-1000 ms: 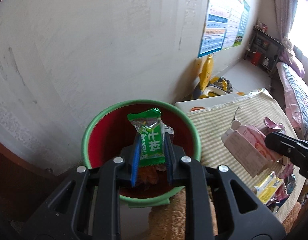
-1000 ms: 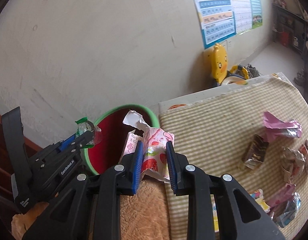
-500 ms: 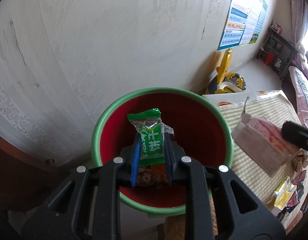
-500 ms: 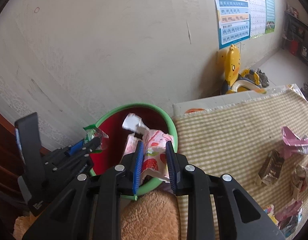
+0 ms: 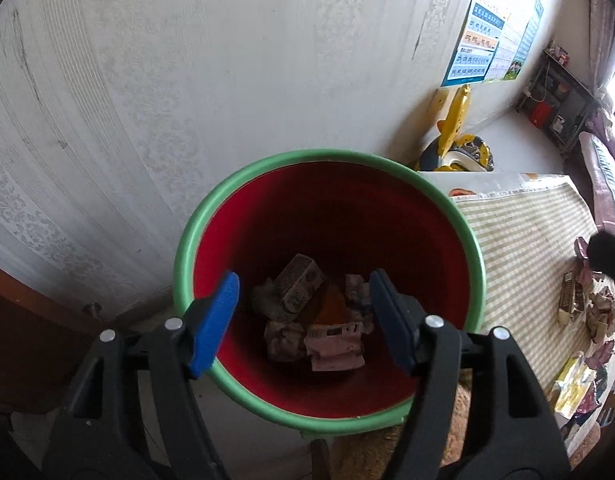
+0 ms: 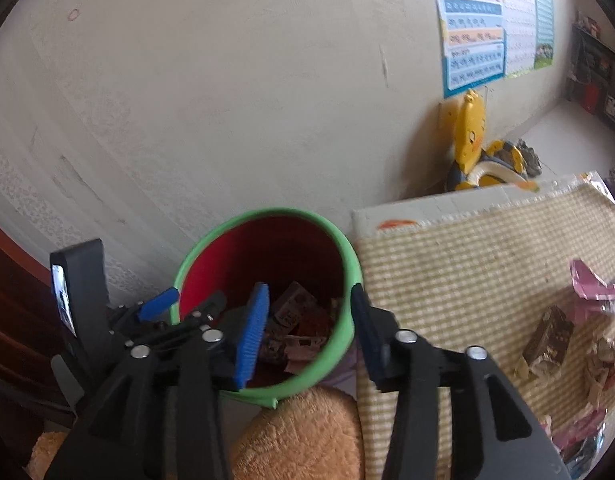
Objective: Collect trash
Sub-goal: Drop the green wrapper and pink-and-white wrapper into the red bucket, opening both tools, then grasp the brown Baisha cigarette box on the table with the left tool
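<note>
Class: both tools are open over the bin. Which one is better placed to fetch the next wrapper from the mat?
Right tool: it sits at the bin edge nearest the striped mat, probably closer to the wrappers.

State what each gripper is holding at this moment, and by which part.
Nothing. The left gripper and right gripper both stand open and empty over the bin, with wrappers lying inside it.

left wrist: right above the bin (image 5: 329,280), looking down in | right wrist: further back, lower angle | both catch bin, wall (image 6: 227,100), striped mat (image 6: 467,264)
</note>
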Action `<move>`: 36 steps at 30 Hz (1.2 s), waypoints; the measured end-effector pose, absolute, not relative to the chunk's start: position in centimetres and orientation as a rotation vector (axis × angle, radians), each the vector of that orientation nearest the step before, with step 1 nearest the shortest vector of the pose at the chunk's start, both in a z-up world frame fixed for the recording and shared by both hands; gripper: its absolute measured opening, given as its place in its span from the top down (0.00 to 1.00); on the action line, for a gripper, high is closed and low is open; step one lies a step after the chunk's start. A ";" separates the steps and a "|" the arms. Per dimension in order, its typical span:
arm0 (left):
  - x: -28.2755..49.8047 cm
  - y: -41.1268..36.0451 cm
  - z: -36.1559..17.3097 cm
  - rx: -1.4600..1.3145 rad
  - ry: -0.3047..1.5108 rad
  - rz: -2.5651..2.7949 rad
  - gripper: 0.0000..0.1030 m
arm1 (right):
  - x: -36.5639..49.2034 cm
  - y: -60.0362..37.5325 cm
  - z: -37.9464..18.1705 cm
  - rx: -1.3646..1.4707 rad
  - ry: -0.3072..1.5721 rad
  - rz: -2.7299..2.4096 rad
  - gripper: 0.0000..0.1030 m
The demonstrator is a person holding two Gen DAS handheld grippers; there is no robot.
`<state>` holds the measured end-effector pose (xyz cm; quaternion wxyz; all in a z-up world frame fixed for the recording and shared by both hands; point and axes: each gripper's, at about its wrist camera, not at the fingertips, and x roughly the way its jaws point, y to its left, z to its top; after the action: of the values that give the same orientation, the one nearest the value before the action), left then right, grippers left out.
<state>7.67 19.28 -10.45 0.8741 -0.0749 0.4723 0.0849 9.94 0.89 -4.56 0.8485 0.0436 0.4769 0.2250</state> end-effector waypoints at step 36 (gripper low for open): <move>13.3 -13.9 -13.8 0.149 1.078 -0.392 0.18 | -2.8 -28.3 -6.4 0.296 0.916 -0.036 0.15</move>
<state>13.32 -13.92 -13.78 0.8373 0.0704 0.5095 -0.1854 -2.84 -28.33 -6.37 0.8863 0.1423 0.4403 -0.0175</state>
